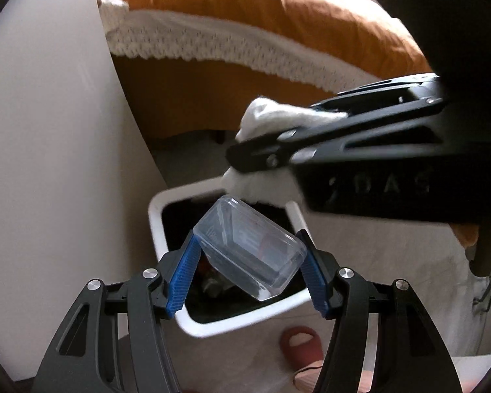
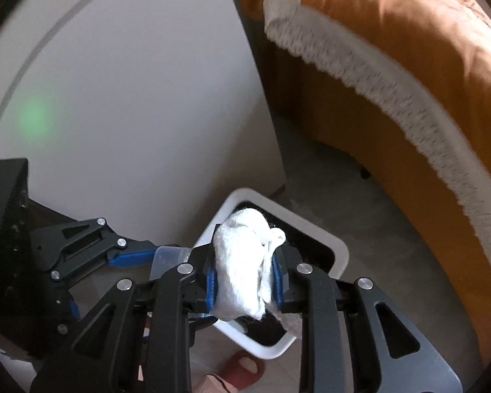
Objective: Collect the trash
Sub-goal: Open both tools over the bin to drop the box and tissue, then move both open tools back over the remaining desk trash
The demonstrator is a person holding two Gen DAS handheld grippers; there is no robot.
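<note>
- The left gripper (image 1: 250, 255) hangs over the white bin (image 1: 167, 229) on the floor, its blue fingers (image 1: 183, 281) spread either side of a clear plastic box (image 1: 248, 249).
- The box sits tilted between the pads, one corner dipping toward the bin's dark mouth; whether the pads press on it or have just let go, I cannot tell (the right-hand pad looks barely in contact).
- The right gripper (image 2: 245, 281) is just beside the left one and also above the bin (image 2: 338, 245), with a crumpled white tissue (image 2: 245, 262) between its fingers (image 2: 211, 286).
- Those fingers stand fairly close together with the wad filling the gap; it bulges out above and below them, and it looks lightly pinched rather than squeezed.
- Both pieces of trash are therefore over the bin opening and not yet inside it.
- Risk one: the box is wide next to the opening and lies askew, so on release it could catch the near rim and tip out onto the floor.
- Risk two: the tissue is soft and clingy (it may snag on the ridged pads), so it could stay hanging from one finger instead of dropping.
- Risk three: the two grippers are crowded over one small bin, and a bump between them could knock the box sideways.
- A slippered foot (image 1: 299, 344) stands right by the bin's near edge, so a nudge could shift the bin under the falling pieces.
</note>
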